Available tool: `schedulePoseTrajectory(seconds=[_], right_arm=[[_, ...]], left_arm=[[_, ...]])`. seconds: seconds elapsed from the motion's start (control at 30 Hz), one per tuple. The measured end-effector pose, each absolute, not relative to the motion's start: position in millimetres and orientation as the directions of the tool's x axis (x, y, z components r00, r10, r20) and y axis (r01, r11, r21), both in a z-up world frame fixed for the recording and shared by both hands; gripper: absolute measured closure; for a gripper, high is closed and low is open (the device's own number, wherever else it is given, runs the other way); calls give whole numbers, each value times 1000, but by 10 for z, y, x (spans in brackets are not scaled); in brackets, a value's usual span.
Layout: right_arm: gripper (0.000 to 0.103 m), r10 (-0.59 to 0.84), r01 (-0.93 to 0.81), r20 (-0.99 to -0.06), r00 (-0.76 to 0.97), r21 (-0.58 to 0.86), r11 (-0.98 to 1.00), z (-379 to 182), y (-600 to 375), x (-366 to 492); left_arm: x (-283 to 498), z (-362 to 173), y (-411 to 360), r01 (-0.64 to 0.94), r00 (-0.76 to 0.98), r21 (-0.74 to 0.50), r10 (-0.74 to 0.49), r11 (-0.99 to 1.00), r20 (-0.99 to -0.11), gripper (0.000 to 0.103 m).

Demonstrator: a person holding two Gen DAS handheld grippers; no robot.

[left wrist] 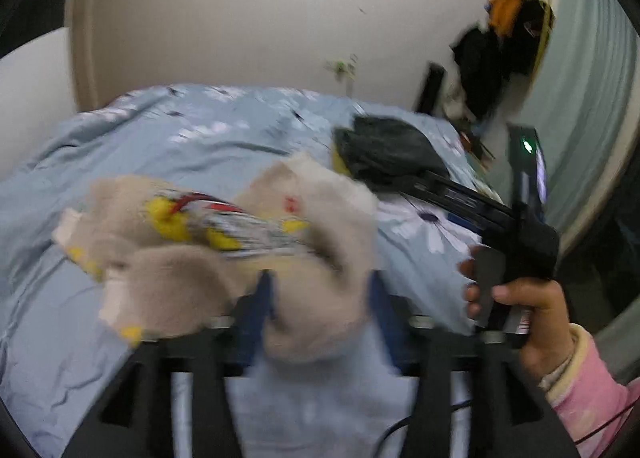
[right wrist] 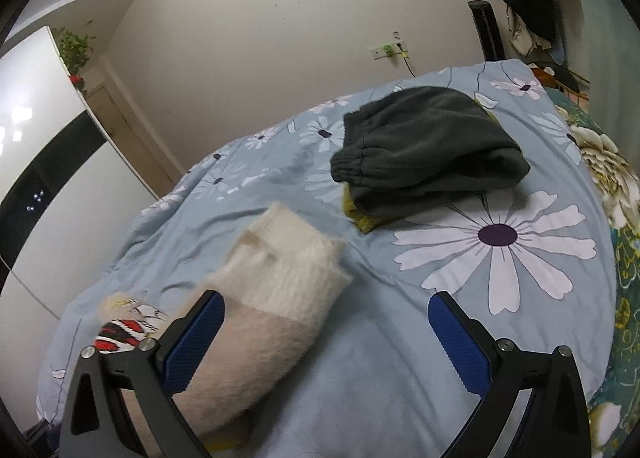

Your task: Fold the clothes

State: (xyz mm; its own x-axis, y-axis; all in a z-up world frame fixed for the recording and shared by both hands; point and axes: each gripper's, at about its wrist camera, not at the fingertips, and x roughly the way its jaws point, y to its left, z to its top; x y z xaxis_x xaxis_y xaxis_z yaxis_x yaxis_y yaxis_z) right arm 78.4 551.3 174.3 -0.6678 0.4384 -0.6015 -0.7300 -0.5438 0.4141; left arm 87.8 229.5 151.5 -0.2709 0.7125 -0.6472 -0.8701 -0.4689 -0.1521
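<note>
Left gripper (left wrist: pixel 320 306): its 2 blue-padded fingers stand either side of a bunch of the beige sweater (left wrist: pixel 256 242), pinching it and lifting it off the bed (left wrist: pixel 168 138). Left wrist view heavily blurred, so the depth of the bite is hard to judge.

Right gripper (right wrist: pixel 326 342): fingers spread wide, nothing between the pads; the sweater's cream ribbed cuff (right wrist: pixel 280 258) lies beside its left finger, touching or just short of it — cannot tell which. The person's right hand (left wrist: pixel 516 306), in a pink sleeve (left wrist: pixel 592 390), grips its handle.

Sweater: crumpled, hanging partly in the air over the near part of the bed, printed yellow-red panel showing. The dark grey garment (right wrist: pixel 424 146) sits folded further back, on top of something yellow-green (right wrist: pixel 360 218).

Risks, judged:
- Shallow pinch on fluffy knit — the fabric could slip out under its own hanging weight.
- Only 1 hold on a bunched garment; it may land twisted, with sleeves trapped underneath.
- A swinging sleeve could brush the folded stack and spoil it.

Count: 2 grippers, 1 sweater, 1 folded dark garment, 1 yellow-green piece beneath, 1 bed.
</note>
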Motion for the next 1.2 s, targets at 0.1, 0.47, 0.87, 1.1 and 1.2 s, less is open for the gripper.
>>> schedulePoseTrajectory(seconds=[0.1,0.47,0.87,1.1,1.2], right_arm=[[0,428,-705,-585,-689,405,-582,1854,5470,803],[0,184,-313,-539,-822,158,-937,2695,4904,13],[0,-105,14,-828,-551,117,-993,2419,4321,-2018],[1,-36,121,-911,-411,-16,-993,2011,3918,-2956],[18,-47,87,-941,-334,18,-996,1812,3923,-3117]], left_arm=[[588,1517,2076,-796,-342,-195,693,-573,-635,35],[-362,595,1570,-295,-236,-534,602,-792,-763,35],[-649,102,1439,-178,-99,-740,760,-648,-642,35],[-831,119,1489,-201,-88,-761,785,-616,-613,35],[-942,163,1530,-207,-86,-764,789,-612,-609,34]])
